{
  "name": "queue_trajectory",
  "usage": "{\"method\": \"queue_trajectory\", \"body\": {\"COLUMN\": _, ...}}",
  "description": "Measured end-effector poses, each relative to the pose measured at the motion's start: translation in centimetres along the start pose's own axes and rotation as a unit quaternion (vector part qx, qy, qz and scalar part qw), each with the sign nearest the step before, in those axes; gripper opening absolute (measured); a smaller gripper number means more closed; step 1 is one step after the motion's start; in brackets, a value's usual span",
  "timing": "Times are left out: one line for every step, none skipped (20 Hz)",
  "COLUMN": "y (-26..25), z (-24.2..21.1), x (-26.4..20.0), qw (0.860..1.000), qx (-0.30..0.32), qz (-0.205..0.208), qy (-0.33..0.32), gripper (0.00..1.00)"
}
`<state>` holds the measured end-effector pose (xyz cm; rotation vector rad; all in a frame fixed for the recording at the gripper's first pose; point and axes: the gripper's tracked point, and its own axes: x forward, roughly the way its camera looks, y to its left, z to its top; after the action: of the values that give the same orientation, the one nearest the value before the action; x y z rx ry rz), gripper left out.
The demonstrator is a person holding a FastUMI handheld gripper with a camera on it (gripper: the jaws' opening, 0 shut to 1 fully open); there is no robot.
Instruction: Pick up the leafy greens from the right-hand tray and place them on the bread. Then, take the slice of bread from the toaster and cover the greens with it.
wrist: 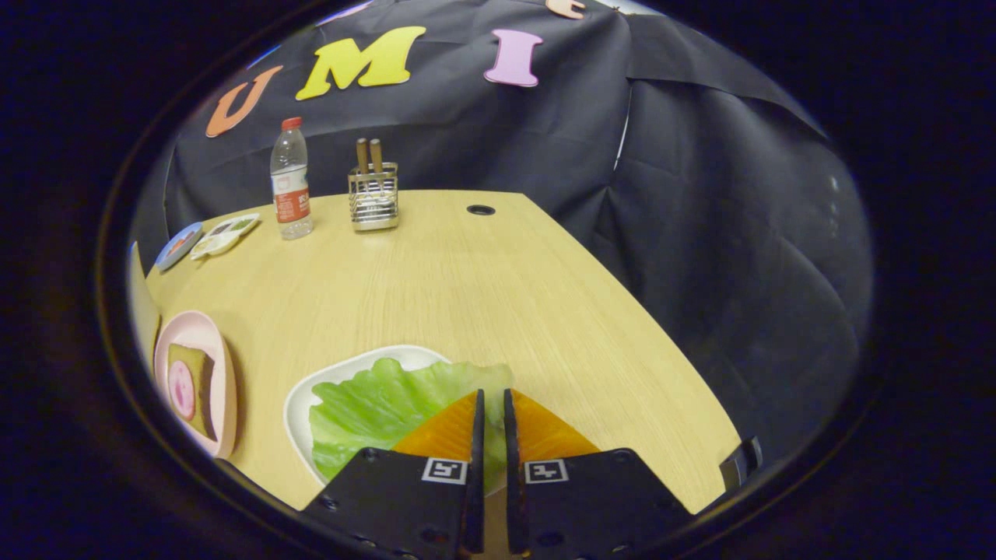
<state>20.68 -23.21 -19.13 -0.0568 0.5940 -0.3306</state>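
Note:
A green lettuce leaf point(381, 412) lies on a white tray point(299, 404) near the table's front edge. My gripper point(492, 400) is over the leaf's right side. Its fingers stand almost together, and a strip of the green leaf shows in the narrow gap between them. The leaf still rests on the tray. To the left of the tray a pink plate point(222, 354) holds a slice of bread point(204, 381) with a round pink slice of meat point(182, 389) on top.
At the back of the wooden table point(467, 288) stand a water bottle point(290, 183) and a wire utensil holder point(373, 198). Two small dishes point(224, 235) lie at the far left. The table's right edge runs diagonally close to my fingers.

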Motion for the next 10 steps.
{"method": "queue_trajectory", "body": {"y": 0.0, "z": 0.0, "x": -0.2, "qw": 1.0, "qx": -0.005, "qz": -0.002, "qy": 0.002, "gripper": 0.12}}
{"method": "queue_trajectory", "body": {"y": 0.0, "z": 0.0, "x": -0.2, "qw": 1.0, "qx": -0.011, "qz": -0.004, "qy": 0.0, "gripper": 0.12}}
{"method": "queue_trajectory", "body": {"y": 0.0, "z": 0.1, "x": -0.2, "qw": 1.0, "qx": -0.015, "qz": -0.007, "qy": 0.0, "gripper": 0.12}}
{"method": "queue_trajectory", "body": {"y": 0.1, "z": 0.2, "x": -0.3, "qw": 1.0, "qx": -0.012, "qz": -0.006, "qy": -0.001, "gripper": 0.01}}
{"method": "queue_trajectory", "body": {"y": 0.3, "z": 0.2, "x": -0.4, "qw": 1.0, "qx": -0.002, "qz": -0.003, "qy": 0.002, "gripper": 0.01}}
{"method": "queue_trajectory", "body": {"y": 0.5, "z": 0.3, "x": -0.6, "qw": 1.0, "qx": 0.003, "qz": 0.001, "qy": 0.005, "gripper": 0.01}}
{"method": "queue_trajectory", "body": {"y": 0.6, "z": 0.3, "x": -0.7, "qw": 1.0, "qx": 0.004, "qz": 0.002, "qy": 0.004, "gripper": 0.01}}
{"method": "queue_trajectory", "body": {"y": 0.8, "z": 0.3, "x": -1.0, "qw": 1.0, "qx": 0.004, "qz": 0.004, "qy": 0.004, "gripper": 0.01}}
{"method": "queue_trajectory", "body": {"y": 0.9, "z": 0.4, "x": -1.3, "qw": 1.0, "qx": 0.003, "qz": 0.007, "qy": 0.002, "gripper": 0.01}}
{"method": "queue_trajectory", "body": {"y": 0.8, "z": 0.6, "x": -1.7, "qw": 1.0, "qx": 0.004, "qz": 0.008, "qy": -0.003, "gripper": 0.0}}
